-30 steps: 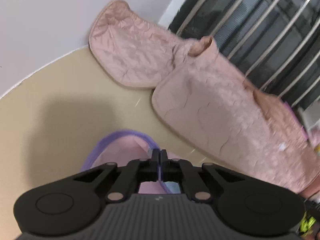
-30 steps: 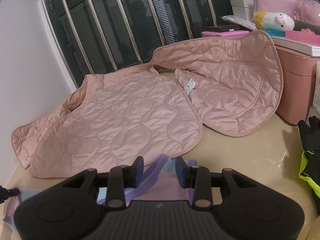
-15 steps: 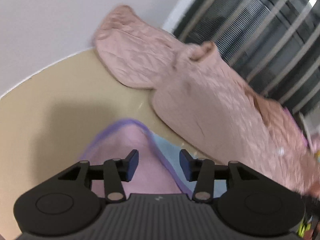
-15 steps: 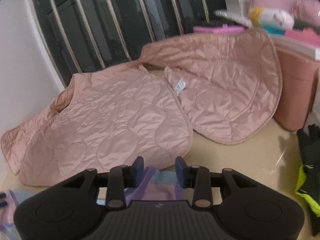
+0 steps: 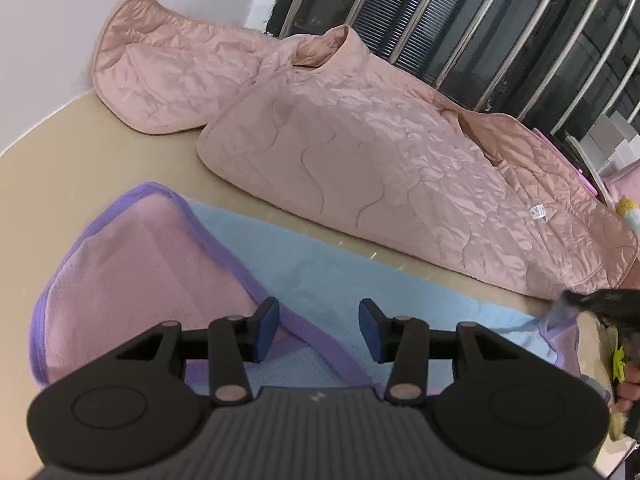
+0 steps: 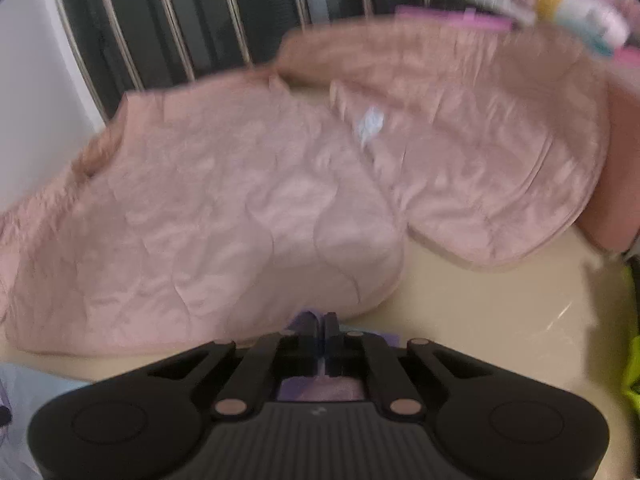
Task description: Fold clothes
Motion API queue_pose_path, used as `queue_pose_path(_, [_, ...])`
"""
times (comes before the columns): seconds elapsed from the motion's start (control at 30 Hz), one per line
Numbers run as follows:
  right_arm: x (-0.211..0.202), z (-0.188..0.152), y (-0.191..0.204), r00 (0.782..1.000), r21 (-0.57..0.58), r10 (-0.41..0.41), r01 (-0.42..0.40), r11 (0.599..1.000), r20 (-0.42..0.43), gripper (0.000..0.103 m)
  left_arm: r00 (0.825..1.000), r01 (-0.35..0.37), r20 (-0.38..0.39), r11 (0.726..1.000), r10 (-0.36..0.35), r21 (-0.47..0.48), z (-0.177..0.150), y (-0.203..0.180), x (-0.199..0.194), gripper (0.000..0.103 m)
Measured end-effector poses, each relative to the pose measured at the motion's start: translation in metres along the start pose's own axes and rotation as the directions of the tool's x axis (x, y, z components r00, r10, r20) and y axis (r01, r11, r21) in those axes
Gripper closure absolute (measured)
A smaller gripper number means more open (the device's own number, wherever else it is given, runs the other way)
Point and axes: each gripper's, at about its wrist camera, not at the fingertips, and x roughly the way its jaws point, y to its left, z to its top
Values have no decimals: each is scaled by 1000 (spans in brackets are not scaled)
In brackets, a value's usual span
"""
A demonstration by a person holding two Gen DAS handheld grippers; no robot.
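A small garment in pink and light blue with purple trim (image 5: 168, 264) lies on the beige table (image 5: 60, 160) in the left wrist view. Its left part is folded over the blue part. My left gripper (image 5: 318, 330) is open just above it, holding nothing. My right gripper (image 6: 322, 344) is shut on the garment's purple-trimmed edge (image 6: 304, 320); it also shows at the right of the left wrist view (image 5: 592, 300), pinching the far corner. The right wrist view is blurred.
A pink quilted jacket (image 5: 360, 152) lies spread behind the garment, also in the right wrist view (image 6: 240, 220). Dark window bars (image 5: 480, 20) stand behind it. A pink box (image 6: 616, 184) and neon-yellow gloves (image 6: 634, 368) are at the right.
My left gripper opened, let go of the purple-trimmed fold and drew back. My right gripper closed on the garment's other edge.
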Motion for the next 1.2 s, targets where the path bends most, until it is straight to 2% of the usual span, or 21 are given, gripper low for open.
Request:
queue_pose_path(0.1, [-55,-20,-2,988,8,35,-36,999,148,100,1000,-1,-3,1000,1,7,0,-1,0,58])
queue_pose_path(0.2, [-85,-67,-6,975,2,4,-4,1000,223,90,1000,-4,-5,1000,4,7,-1,-2,-1,58])
queue_pose_path(0.27, [-86,-94,-5,984,-43,-17,25,999,175,81,1000,3,-9,1000,-3,5,1,-3,-4,58])
queue_pose_path(0.33, [-86,-112,-5,994,-69,-33,41,997,107,81,1000,8,-4,1000,-8,13,3,-4,-9,58])
queue_pose_path(0.37, [-91,-116,-7,994,-53,-13,19,998,108,81,1000,9,2,1000,-9,20,3,-5,-12,58])
queue_pose_path(0.4, [-97,-117,-11,992,-37,11,-7,999,127,80,1000,7,8,1000,-7,24,4,-6,-14,58])
queue_pose_path(0.47, [-102,-105,-14,986,-34,31,-26,999,165,68,1000,3,19,1000,-4,30,5,-8,-19,58])
queue_pose_path(0.53, [-98,-86,-12,982,-50,1,9,999,190,68,1000,9,21,999,-10,33,5,-12,-21,58])
queue_pose_path(0.6, [-86,-64,-9,983,-91,11,5,996,181,68,1000,15,22,999,-16,37,5,-16,-23,58])
queue_pose_path(0.67, [-61,-46,-2,996,-142,20,-7,990,86,69,999,27,22,999,-28,46,3,-21,-24,57])
queue_pose_path(0.7, [-46,-42,0,999,-146,12,-6,989,42,71,999,29,20,998,-30,50,2,-22,-24,57])
queue_pose_path(0.73, [-38,-41,-1,1000,-126,1,1,992,18,96,999,30,17,998,-31,54,0,-23,-24,57])
queue_pose_path(0.8, [-34,-46,-6,1000,-56,-24,24,998,4,99,1000,25,10,998,-26,61,-3,-25,-24,57])
queue_pose_path(0.9, [-65,-64,-7,995,-5,-21,22,1000,97,99,1000,17,3,998,-18,68,-6,-25,-24,57])
queue_pose_path(0.97, [-74,-80,-11,994,9,-19,18,1000,104,98,1000,18,-8,998,-17,60,-8,-22,-22,57])
queue_pose_path(1.07, [-74,-103,-15,997,-29,-38,40,999,62,89,1000,23,-17,998,-22,51,-10,-22,-20,57])
queue_pose_path(1.13, [-82,-108,-15,997,-50,-30,34,998,76,89,1000,25,-18,998,-24,54,-9,-23,-21,57])
queue_pose_path(1.2, [-94,-105,-13,992,-56,-15,23,998,125,78,999,34,-10,997,-34,62,-9,-25,-25,57])
